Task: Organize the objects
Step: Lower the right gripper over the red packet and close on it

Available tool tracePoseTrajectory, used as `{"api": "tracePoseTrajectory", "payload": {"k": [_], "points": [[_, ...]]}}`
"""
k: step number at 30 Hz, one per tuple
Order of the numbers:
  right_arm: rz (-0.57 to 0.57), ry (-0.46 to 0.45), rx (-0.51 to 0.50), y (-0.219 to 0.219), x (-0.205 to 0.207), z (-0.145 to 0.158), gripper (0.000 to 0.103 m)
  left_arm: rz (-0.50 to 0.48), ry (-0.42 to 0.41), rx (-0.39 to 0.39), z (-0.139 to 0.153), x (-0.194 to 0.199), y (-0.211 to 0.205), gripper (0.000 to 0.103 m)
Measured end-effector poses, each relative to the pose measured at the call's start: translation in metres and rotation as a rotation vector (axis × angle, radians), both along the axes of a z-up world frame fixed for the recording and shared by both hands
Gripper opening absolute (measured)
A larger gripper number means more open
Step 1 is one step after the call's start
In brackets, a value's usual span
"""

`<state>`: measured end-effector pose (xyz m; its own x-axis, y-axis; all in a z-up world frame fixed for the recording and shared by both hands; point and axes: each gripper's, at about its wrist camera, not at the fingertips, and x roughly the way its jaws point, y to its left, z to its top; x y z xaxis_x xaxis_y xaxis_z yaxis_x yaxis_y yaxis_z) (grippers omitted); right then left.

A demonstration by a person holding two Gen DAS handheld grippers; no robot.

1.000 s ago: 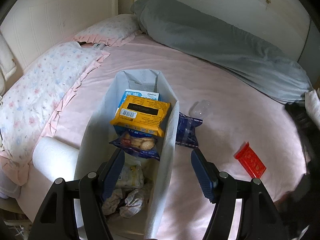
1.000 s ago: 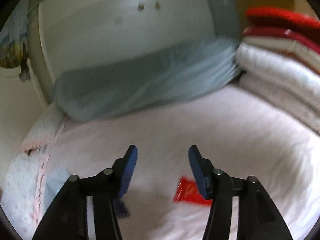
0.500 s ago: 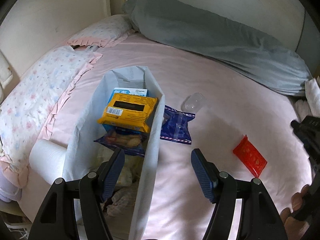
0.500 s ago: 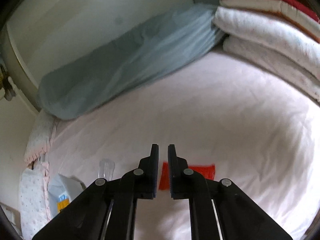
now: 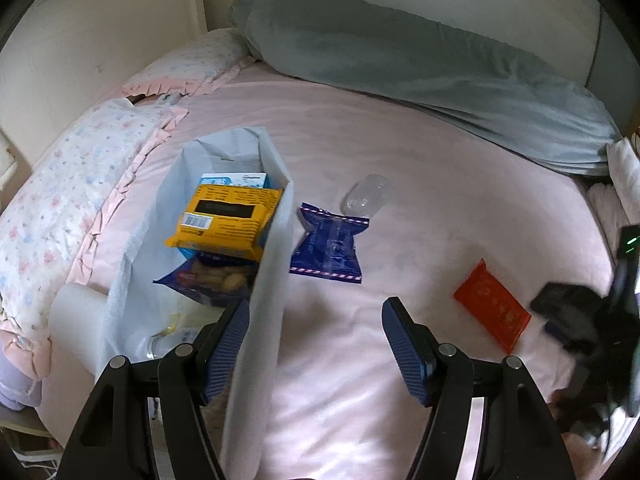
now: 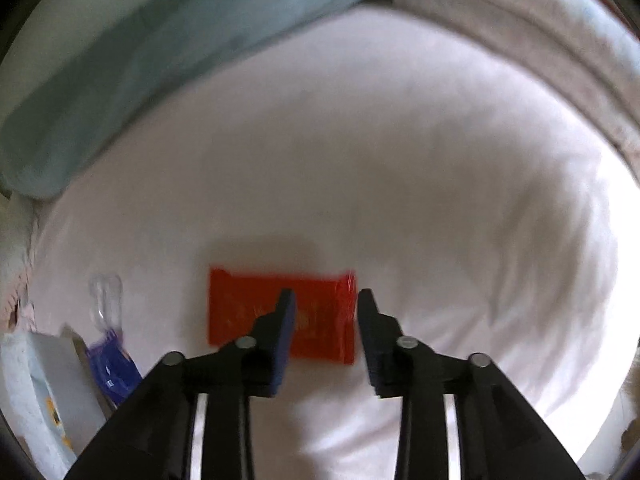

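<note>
The bed [image 5: 420, 184], under a pink sheet, carries everything, with a grey bolster [image 5: 420, 68] along the far side and floral pillows [image 5: 68, 184] at the left

The white bag [image 5: 264, 280] stands open on the sheet and already holds, by my count, at least 4 things: a yellow pack [image 5: 224, 220] on top, a blue box [image 5: 234, 179] behind it, a biscuit pack [image 5: 212, 280] below, and pale wrappers at the bottom that are hard to make out

3 items lie loose: a blue pouch [image 5: 326, 246] just beside the bag's right wall, a red packet [image 5: 492, 312] well apart to the right, and a clear cup [image 5: 366, 196] near the pouch. So the job looks a bit over half done

The left claw [image 5: 314, 354] is wide open and holds nothing; its 2 fingers straddle the bag's near wall, 1 inside and 1 outside

The right claw [image 6: 326, 328] is partly open and empty, poised over the red packet [image 6: 280, 316] with the packet's right end between its fingers; whether it touches is unclear through the blur. I judge the packet is next for the bag, then the pouch and cup
</note>
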<state>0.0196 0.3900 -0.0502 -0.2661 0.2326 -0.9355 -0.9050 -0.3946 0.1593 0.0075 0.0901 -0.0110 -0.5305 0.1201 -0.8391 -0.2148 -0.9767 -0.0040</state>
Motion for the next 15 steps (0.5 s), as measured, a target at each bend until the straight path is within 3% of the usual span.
{"api": "tracePoseTrajectory", "payload": {"k": [2,4,5,9,15], "points": [[0.023,-0.022,-0.101,-0.001,-0.004,-0.021,0.034,0.000,-0.012,0.013,-0.001,-0.001,0.002,0.067],[0.035,-0.016,-0.166,-0.003,-0.007,-0.039,0.044,0.002,-0.015,0.016,0.000,-0.001,0.002,0.067],[0.030,-0.005,-0.149,-0.004,-0.006,-0.039,0.060,0.004,-0.013,0.014,0.000,-0.001,0.002,0.067],[0.035,0.021,-0.167,-0.010,-0.006,-0.045,0.077,0.013,-0.013,0.017,0.001,-0.002,0.000,0.067],[0.111,-0.074,-0.094,-0.041,-0.020,-0.048,0.093,0.038,-0.015,0.036,0.005,-0.006,-0.010,0.067]]}}
